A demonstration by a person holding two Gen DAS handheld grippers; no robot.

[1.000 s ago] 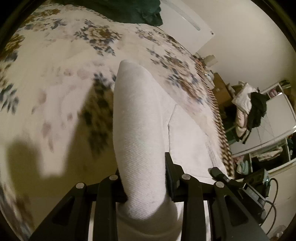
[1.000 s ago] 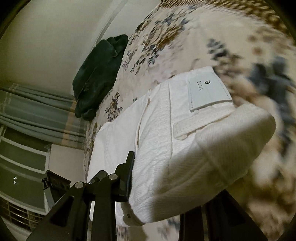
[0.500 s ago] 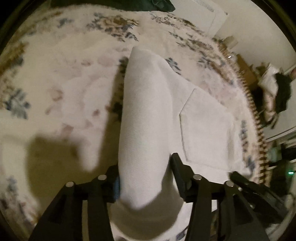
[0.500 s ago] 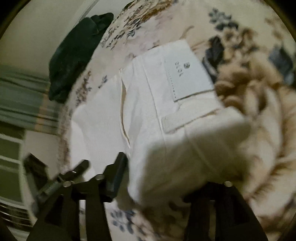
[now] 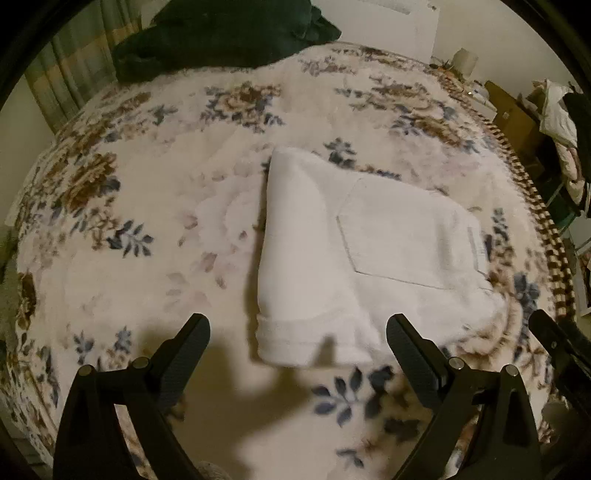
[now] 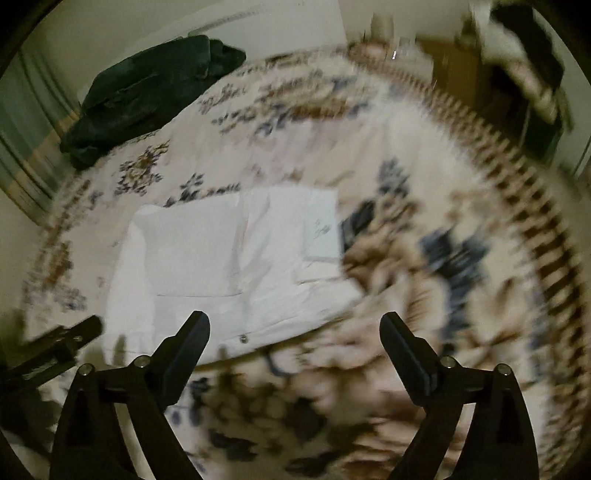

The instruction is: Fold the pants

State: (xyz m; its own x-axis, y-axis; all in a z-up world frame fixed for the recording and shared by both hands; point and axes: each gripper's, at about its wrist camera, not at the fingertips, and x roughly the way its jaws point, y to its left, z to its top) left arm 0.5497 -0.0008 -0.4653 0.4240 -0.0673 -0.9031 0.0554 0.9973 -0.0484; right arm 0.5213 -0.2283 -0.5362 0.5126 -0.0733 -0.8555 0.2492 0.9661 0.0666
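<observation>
Left gripper (image 5: 298, 326): spread wide, holding nothing; clamped on a raised fold of white cloth half a second ago, now let go and drawn back clear of it. Right gripper (image 6: 294, 324): likewise spread wide and holding nothing; shut on the waistband end before, now released. Right view badly motion-blurred.

White pants (image 5: 354, 254): folded into a compact bundle, lying flat on the floral blanket (image 5: 122, 206); no longer lifted. Near the blanket's middle, a little toward its striped right edge. Long axis from the near edge toward the far edge, slightly tilted. Rolled fold along the bundle's left side, hem end nearest the left gripper. Back pocket (image 5: 402, 236) face up, on the right half. Brand patch (image 6: 320, 230) at the waistband, toward the right edge, lettering unreadable.

Dark green garment (image 5: 221, 35): heaped at the blanket's far edge, well apart from the pants.
</observation>
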